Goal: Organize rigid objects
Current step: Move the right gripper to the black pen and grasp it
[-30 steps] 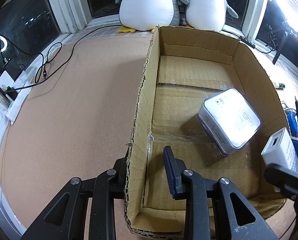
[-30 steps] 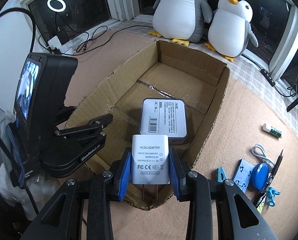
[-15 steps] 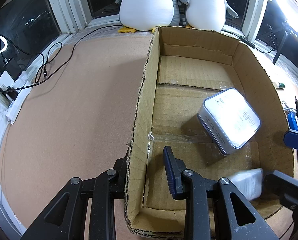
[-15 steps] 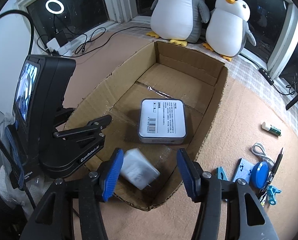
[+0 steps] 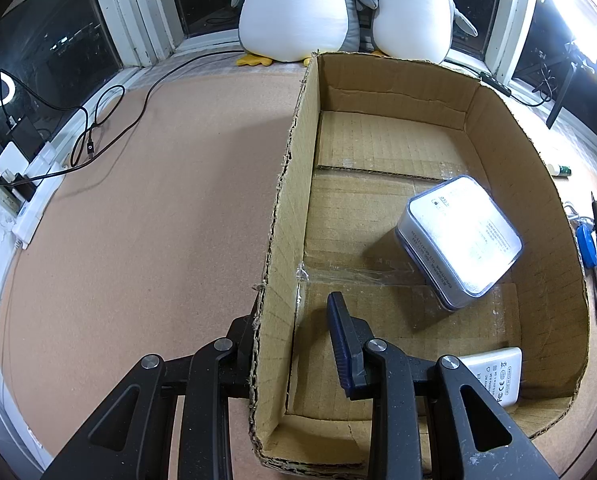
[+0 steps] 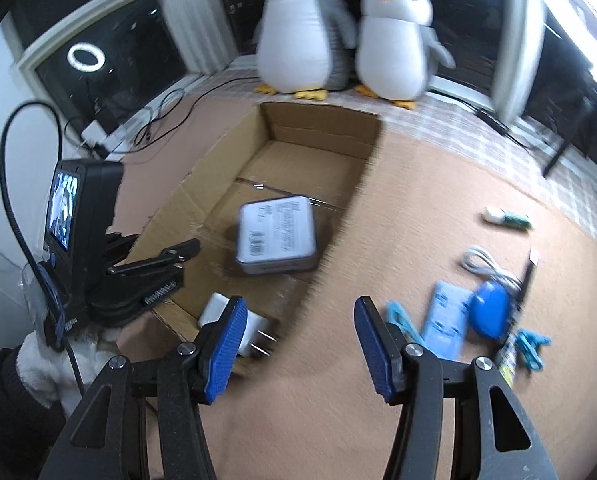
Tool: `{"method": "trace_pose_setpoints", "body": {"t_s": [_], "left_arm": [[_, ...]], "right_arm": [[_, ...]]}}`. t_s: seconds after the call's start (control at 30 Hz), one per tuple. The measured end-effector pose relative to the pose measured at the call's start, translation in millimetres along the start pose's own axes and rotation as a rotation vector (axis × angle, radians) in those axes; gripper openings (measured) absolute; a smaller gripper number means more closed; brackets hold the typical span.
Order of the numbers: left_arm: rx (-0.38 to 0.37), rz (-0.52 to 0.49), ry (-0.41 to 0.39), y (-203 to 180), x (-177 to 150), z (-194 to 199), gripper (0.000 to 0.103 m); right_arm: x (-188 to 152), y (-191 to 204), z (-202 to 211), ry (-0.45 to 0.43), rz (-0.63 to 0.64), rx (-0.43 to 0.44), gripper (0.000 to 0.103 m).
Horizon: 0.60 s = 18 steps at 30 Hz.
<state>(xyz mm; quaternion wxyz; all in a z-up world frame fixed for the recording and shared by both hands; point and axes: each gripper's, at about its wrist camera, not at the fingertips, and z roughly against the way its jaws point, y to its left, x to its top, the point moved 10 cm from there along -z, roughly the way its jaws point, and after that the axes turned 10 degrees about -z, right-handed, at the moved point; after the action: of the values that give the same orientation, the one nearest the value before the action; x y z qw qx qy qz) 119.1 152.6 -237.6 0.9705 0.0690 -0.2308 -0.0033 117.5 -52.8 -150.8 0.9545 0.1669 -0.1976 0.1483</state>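
A cardboard box (image 5: 290, 184) lies open on the brown table. In it are a silver tin (image 5: 462, 240) with a white label and a white AC adapter (image 5: 494, 372), flat in the near right corner. My left gripper (image 5: 294, 332) is shut across the box's left wall, one finger outside and the blue pad (image 5: 342, 344) inside. In the right wrist view the adapter (image 6: 218, 308) shows behind my left pad, prongs toward me, and the tin (image 6: 276, 236) sits mid-box (image 6: 322, 132). My right gripper (image 6: 298, 308) stands open and empty over the table, just right of the box.
Two plush penguins (image 5: 298, 8) stand behind the box. To its right lie a blue round case (image 6: 490, 312), a light blue card (image 6: 442, 328), teal clips (image 6: 530, 344), a white cable (image 6: 486, 264), a pen (image 6: 526, 280) and a small tube (image 6: 506, 218). Black cables (image 5: 94, 136) run at far left.
My right gripper opened and let the white adapter fall into the box's near corner. It then swung right, off the box and over the table. The left gripper has not moved.
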Motion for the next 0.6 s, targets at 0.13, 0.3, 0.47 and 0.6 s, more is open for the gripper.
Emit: {"method": "trace_pose_setpoints", "body": {"t_s": [0.13, 0.3, 0.47, 0.6], "left_arm": [[0.000, 0.000, 0.000, 0.0, 0.0, 0.0, 0.030], [0.000, 0.000, 0.000, -0.2, 0.1, -0.1, 0.030], [0.000, 0.001, 0.000, -0.2, 0.1, -0.1, 0.030], [0.000, 0.001, 0.000, -0.5, 0.1, -0.1, 0.030]], "right_arm": [[-8.6, -38.5, 14.6, -0.009, -0.085, -0.016, 0.052], [-15.3, -91.8, 24.4, -0.019, -0.204, -0.051, 0.052], [-17.0, -132.0, 24.0, -0.021, -0.326, -0.030, 0.052], [-17.0, -156.9, 15.5, -0.016, -0.371, -0.052, 0.051]]}}
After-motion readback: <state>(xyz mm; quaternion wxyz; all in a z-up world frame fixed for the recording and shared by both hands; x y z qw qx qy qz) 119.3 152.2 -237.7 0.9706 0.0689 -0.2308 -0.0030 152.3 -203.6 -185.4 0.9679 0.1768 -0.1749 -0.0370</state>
